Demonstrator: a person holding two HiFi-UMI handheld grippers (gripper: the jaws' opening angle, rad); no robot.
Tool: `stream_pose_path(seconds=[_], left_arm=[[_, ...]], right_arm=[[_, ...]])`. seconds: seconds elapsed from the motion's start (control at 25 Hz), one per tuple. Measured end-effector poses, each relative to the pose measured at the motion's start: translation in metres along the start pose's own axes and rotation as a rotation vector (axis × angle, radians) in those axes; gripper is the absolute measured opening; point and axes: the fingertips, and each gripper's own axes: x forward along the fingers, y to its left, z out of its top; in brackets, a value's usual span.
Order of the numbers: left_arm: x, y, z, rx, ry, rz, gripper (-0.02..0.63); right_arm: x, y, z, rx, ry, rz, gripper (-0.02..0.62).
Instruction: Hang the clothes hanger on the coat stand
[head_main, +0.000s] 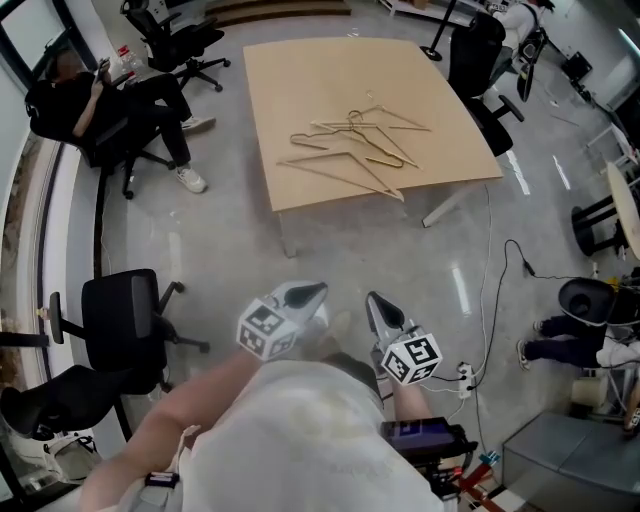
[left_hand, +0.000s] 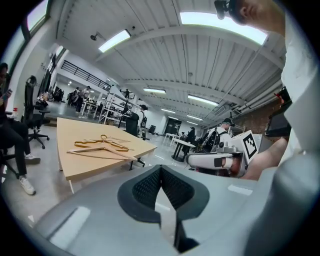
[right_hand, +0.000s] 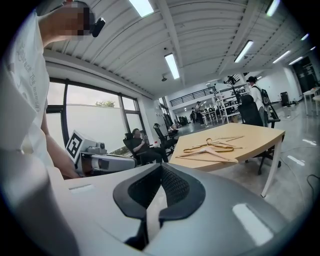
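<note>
So you've got both grippers held low in front of you, side by side over the bare floor. Your left gripper (head_main: 318, 290) has its jaws pressed fully together with nothing between them, and your right gripper (head_main: 372, 298) is the same, closed tight on nothing at all. The hangers (head_main: 352, 150) are lying in a loose overlapping pile on the tan table (head_main: 290, 80) ahead of you, around the middle of the top and a bit toward your right, well apart from both grippers. At least one looks like thin gold wire, the rest pale wood. Off to your left a person (head_main: 120, 105) sits in a black chair, and an empty office chair (head_main: 125, 320) stands nearer you.
</note>
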Motion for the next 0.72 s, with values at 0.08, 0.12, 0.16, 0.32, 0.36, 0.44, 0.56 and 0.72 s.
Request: stream_pose_path(seconds=[0.08, 0.12, 0.16, 0.32, 0.36, 0.44, 0.56, 0.72], left_arm=[[0.008, 0.010, 0.004, -0.003, 0.009, 0.015, 0.002], [0.014, 0.015, 0.006, -0.002, 0.016, 0.018, 0.002], [0.022, 0.018, 0.007, 0.004, 0.024, 0.016, 0.002], [0.060, 0.024, 0.014, 0.030, 0.056, -0.008, 0.002], [0.069, 0.027, 0.017, 0.028, 0.060, -0.005, 0.002], [0.087, 0.033, 0.027, 0.022, 0.053, 0.003, 0.002], [0.111, 0.045, 0.038, 0.030, 0.056, 0.024, 0.002], [0.134, 0.059, 0.045, 0.023, 0.078, 0.067, 0.002]], right_arm=[[0.017, -0.007, 0.002, 0.001, 0.007, 0.027, 0.011], [0.025, -0.011, 0.005, 0.000, 0.009, 0.041, 0.011], [0.033, -0.016, 0.009, -0.004, 0.010, 0.056, 0.011], [0.056, -0.046, 0.029, -0.022, 0.015, 0.092, 0.011], [0.061, -0.055, 0.034, -0.022, 0.015, 0.096, 0.011], [0.067, -0.073, 0.043, -0.019, 0.016, 0.101, 0.011], [0.075, -0.096, 0.053, -0.014, 0.013, 0.112, 0.011], [0.085, -0.119, 0.062, -0.012, 0.015, 0.140, 0.011]])
